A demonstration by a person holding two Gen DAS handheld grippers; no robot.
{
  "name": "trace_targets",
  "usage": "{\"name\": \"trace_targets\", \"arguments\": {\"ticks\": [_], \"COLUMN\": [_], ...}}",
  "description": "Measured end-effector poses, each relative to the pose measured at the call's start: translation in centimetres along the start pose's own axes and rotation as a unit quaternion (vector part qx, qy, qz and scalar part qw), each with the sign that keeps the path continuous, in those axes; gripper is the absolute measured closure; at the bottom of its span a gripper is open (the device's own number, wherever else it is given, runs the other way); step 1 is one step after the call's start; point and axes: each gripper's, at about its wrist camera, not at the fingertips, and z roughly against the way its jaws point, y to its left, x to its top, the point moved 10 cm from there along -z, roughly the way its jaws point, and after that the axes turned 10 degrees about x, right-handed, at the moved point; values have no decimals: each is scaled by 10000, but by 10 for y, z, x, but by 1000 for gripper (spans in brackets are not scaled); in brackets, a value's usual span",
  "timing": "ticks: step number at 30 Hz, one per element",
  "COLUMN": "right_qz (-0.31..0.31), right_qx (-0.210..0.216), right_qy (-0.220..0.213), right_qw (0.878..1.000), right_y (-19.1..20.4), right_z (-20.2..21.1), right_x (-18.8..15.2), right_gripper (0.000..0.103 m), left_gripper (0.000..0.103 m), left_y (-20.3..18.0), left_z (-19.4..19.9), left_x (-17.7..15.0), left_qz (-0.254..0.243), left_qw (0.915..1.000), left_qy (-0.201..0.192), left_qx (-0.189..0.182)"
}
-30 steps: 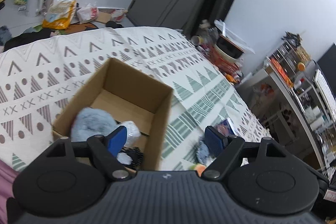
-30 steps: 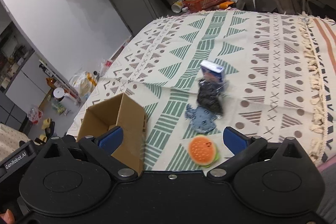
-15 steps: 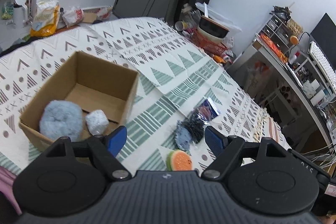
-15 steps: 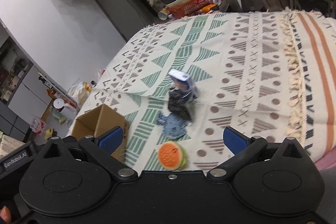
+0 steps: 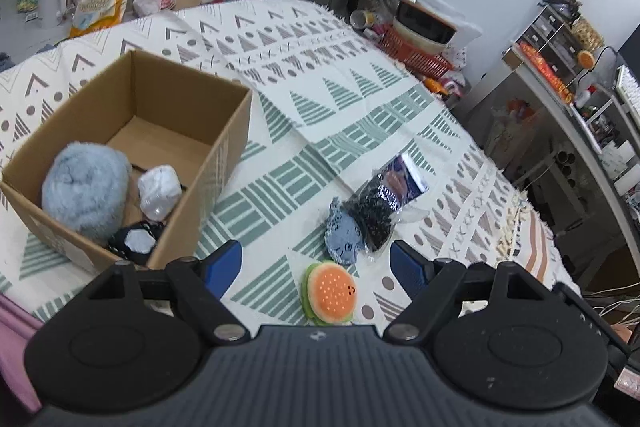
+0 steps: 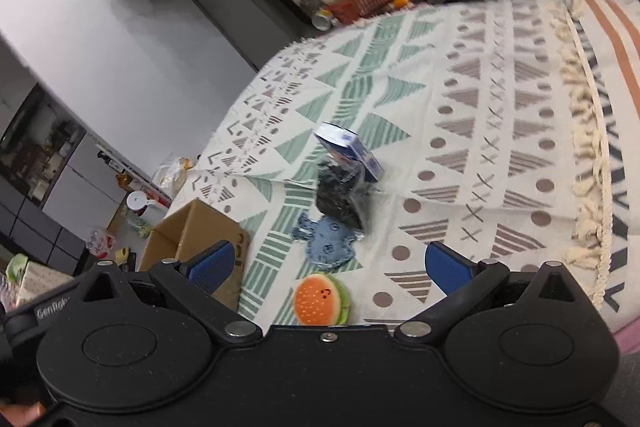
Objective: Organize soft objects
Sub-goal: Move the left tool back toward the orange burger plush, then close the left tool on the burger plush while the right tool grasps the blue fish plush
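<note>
The cardboard box (image 5: 168, 131) sits on the patterned blanket (image 5: 360, 99) and serves as the collecting point, and by the look of it the job is partly done: inside it, against the near wall, lie a fluffy pale blue plush ball (image 5: 86, 187), a small white bundle (image 5: 159, 193) just beside that, and a black-and-white soft item (image 5: 134, 241) in the near corner, while the far half of the box floor is bare. Left to gather, all outside the box on its open right side, are a burger-shaped plush (image 5: 330, 293) nearest the cameras, a flat blue-grey plush (image 5: 344, 237) just beyond it, a dark fuzzy item in a clear wrapper (image 5: 374, 211) touching the blue-grey one, and a small blue carton (image 5: 408, 179) at the far end of that cluster; whether the carton counts as soft I cannot tell. The left gripper (image 5: 316, 265) hangs above the blanket with its blue pads spread wide and nothing between them, the burger plush lying roughly between the fingertips in its view. The right gripper (image 6: 334, 265) is likewise spread wide and empty, aimed at the same cluster with the box off to its left. My judgement is about three items stowed and three or four to go, the burger plush being the handiest next pick
</note>
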Motion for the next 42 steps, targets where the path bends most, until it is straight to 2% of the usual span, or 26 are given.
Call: {"name": "trace_targets", "arguments": {"ticks": [6, 13, 18, 22, 28, 33, 42], "right_qz": [-736, -881, -957, -833, -812, -735, -583], "right_qx": [296, 412, 437, 394, 362, 383, 392], "right_qy": [76, 217, 425, 539, 765, 1018, 1183], "right_qw": [9968, 9950, 9935, 9943, 9931, 9913, 9905], "right_y": [-21, -27, -31, -31, -36, -35, -32], "right_z": [-13, -36, -52, -60, -76, -95, -117], "right_x": [-1, -3, -7, -9, -13, -19, -21], "right_gripper": [1, 3, 13, 16, 25, 40, 42], "left_gripper": [25, 27, 36, 43, 61, 74, 78], "left_y": [-4, -15, -22, -27, -29, -26, -8], "left_z": [-30, -54, -72, -86, -107, -112, -109], "left_x": [-18, -24, -31, -37, -48, -47, -27], "left_qz": [170, 162, 144, 122, 123, 63, 62], "left_qw": [9988, 9982, 9972, 9962, 9938, 9942, 9959], "left_qy": [466, 557, 712, 837, 1070, 1027, 704], "left_qx": [63, 155, 190, 228, 258, 322, 572]}}
